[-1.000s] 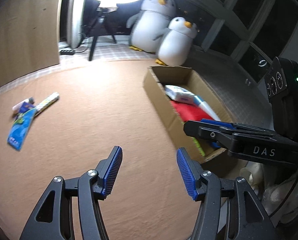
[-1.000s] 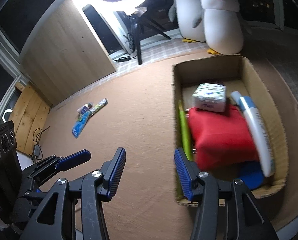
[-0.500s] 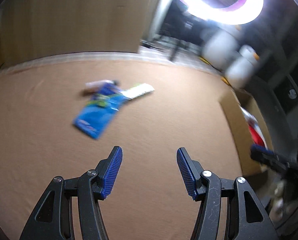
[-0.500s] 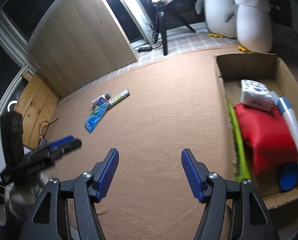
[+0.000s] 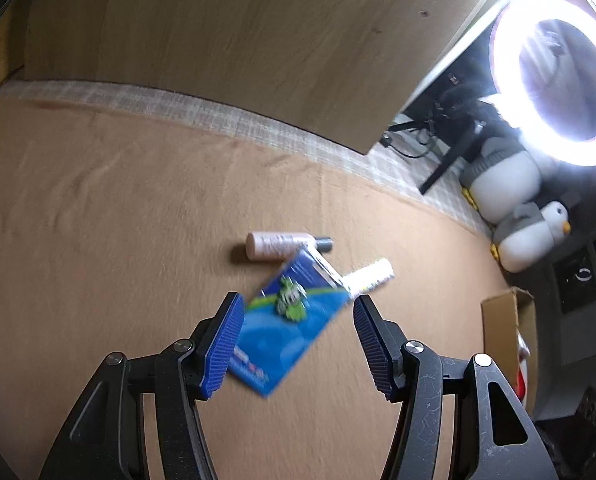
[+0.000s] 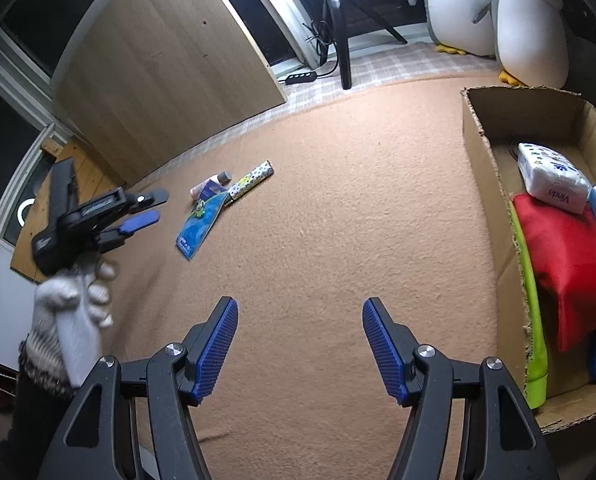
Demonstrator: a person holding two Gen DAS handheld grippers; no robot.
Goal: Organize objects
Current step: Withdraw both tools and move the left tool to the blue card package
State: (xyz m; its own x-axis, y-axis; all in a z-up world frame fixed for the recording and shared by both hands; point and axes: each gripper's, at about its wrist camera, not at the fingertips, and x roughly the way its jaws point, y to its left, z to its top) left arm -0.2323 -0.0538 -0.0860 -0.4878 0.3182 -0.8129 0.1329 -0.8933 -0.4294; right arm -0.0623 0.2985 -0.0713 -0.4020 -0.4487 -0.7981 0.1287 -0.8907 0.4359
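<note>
The left gripper (image 5: 298, 340), gripped by a gloved hand (image 6: 71, 304), is hovering with its jaws apart and empty over a blue packet (image 5: 287, 326) lying on the tan carpet (image 5: 97, 240), a pink tube (image 5: 273, 246) and a patterned stick (image 5: 368, 276) just beyond it. The right gripper (image 6: 300, 344), its jaws having just been opening with nothing between them, is hanging above bare carpet left of the cardboard box (image 6: 494, 208), well apart from the packet at far left.

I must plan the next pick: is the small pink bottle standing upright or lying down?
Lying down. The pink bottle rests on its side on the brown carpet, beside the blue packet.
</note>
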